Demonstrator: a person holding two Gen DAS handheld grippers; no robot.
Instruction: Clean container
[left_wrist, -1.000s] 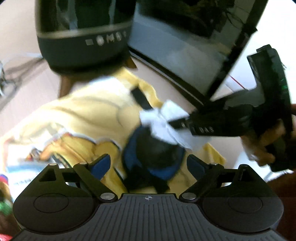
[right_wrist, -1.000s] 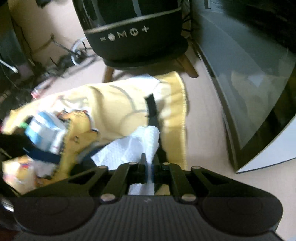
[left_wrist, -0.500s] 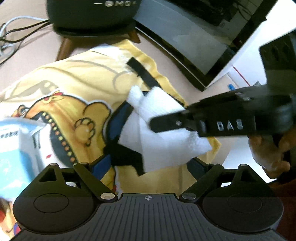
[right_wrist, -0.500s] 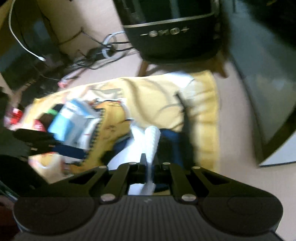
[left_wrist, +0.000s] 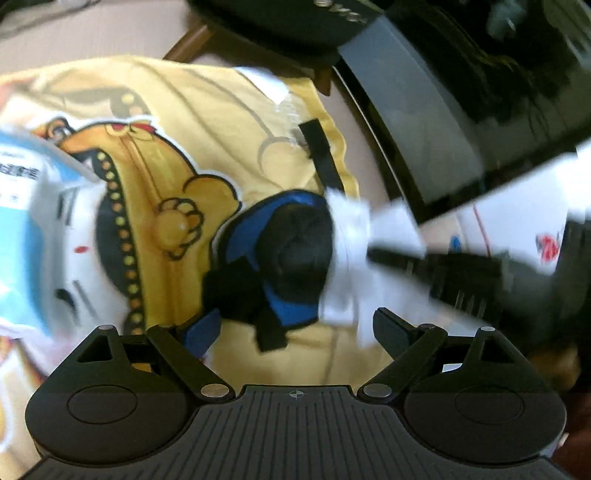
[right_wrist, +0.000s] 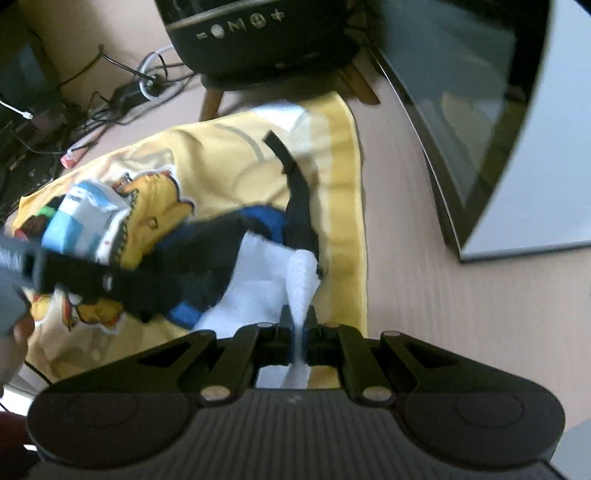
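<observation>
My right claw (right_wrist: 295, 332) is pinched together on a white paper towel (right_wrist: 266, 291), a fold of it standing up between the two fingers; the rest of the sheet spreads ahead of the claw and to its left. Straight ahead of that towel is the container (right_wrist: 207, 258), a soft black thing with blue trim and a black strap (right_wrist: 295, 184) that trails away from the claw. It lies on a yellow cartoon-print cloth (right_wrist: 343, 206) spread over the pale wooden table (right_wrist: 443, 295). My left claw (left_wrist: 291, 328) is spread wide apart with nothing between its fingers. From its own camera the container (left_wrist: 291, 254) sits just ahead, between the fingertips, and the towel (left_wrist: 354, 258) touches the container's right side, with the right claw's dark fingers (left_wrist: 399, 258) coming in from the right, blurred. A light blue and white packet (left_wrist: 26, 229) lies on the cloth, off to the left of the left claw. Beyond the cloth, ahead of the right claw, stands a dark rounded speaker (right_wrist: 258, 33) on wooden legs, and a dark glossy screen (right_wrist: 480, 122) sits to the right. I cannot tell whether the container's opening faces up.
</observation>
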